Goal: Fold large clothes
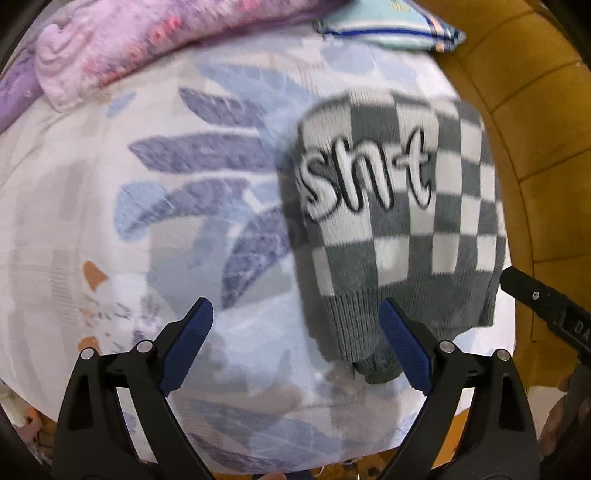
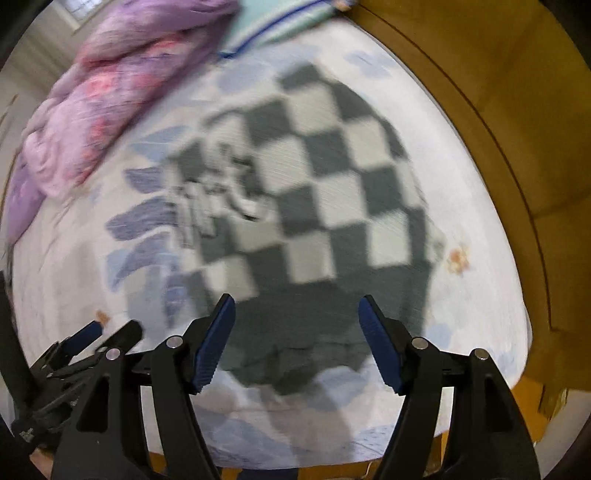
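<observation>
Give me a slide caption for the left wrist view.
Open left gripper hovers over a folded grey-and-white checkered sweater lying on a leaf-print bedsheet.

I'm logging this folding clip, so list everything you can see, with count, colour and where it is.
Sweater: one, grey and white checked with white lettering, folded on the bed's right side.
Bedsheet: one, white with blue leaf print, covering the bed.
Blanket: one, pink and purple, fluffy, far left.
Pillow: one, pale blue striped, far edge.
Headboard: one, mustard yellow, right.
Left gripper: black, blue pads, open.
Right gripper: black, blue pads, open.
</observation>
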Motion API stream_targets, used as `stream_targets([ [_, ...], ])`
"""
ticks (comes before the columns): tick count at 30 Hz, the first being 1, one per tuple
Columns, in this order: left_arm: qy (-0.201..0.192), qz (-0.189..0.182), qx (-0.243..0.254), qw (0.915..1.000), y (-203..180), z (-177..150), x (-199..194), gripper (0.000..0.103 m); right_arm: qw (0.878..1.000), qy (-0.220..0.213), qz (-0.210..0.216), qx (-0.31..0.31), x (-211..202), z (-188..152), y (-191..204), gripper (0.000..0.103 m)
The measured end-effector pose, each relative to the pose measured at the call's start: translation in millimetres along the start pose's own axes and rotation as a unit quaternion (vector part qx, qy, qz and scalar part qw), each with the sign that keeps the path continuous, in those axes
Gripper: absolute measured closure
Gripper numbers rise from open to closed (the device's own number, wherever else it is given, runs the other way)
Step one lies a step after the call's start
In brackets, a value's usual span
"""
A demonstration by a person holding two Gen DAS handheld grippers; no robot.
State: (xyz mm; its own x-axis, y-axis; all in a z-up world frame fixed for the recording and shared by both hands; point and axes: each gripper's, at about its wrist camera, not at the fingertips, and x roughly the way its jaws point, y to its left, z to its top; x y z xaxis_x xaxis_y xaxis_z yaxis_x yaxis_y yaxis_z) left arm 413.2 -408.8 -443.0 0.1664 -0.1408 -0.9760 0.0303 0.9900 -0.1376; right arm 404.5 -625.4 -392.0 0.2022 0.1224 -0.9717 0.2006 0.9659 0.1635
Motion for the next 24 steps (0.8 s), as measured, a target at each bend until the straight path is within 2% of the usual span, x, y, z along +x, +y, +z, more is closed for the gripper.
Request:
stream_targets([
  [4, -0.025, 0.005, -0.011, 0.9996, 10.2, 5.7, -32.3, 0.011, 0.999, -0.020, 0.005, -0.038, -23.3, 2.1, 33.6, 0.033],
  [7, -0.049, 0.004, -0.013, 0.9987, 20.3, 8.0, -66.7, 0.011, 0.997, -0.033, -0.010, -0.064, -41.8, 1.1, 57.6, 0.026],
  [10, -0.066, 0.001, -0.010, 0.9978, 27.6, 5.3, -91.9, 0.011, 0.996, -0.050, -0.007, -0.078, -59.8, -4.5, 71.0, 0.021],
  [11, -0.072, -0.001, -0.009, 0.9974, 30.4, 4.1, -102.0, 0.011, 0.995, -0.055, -0.009, -0.082, -68.6, -8.6, 78.7, 0.017],
  [15, -0.091, -0.013, -0.005, 0.9957, 45.1, -3.2, -139.8, 0.011, 0.992, -0.081, -0.023, -0.096, -97.7, -27.1, 106.7, 0.015],
  [19, -0.099, -0.006, 0.003, 0.9950, 64.9, -17.4, -174.9, 0.011, 0.990, -0.097, -0.022, -0.099, -127.9, -50.9, 137.1, 0.014],
  [24, -0.119, -0.020, 0.006, 0.9926, 98.5, -37.7, -222.9, 0.011, 0.986, -0.130, -0.023, -0.100, -166.5, -84.1, 179.1, 0.014],
])
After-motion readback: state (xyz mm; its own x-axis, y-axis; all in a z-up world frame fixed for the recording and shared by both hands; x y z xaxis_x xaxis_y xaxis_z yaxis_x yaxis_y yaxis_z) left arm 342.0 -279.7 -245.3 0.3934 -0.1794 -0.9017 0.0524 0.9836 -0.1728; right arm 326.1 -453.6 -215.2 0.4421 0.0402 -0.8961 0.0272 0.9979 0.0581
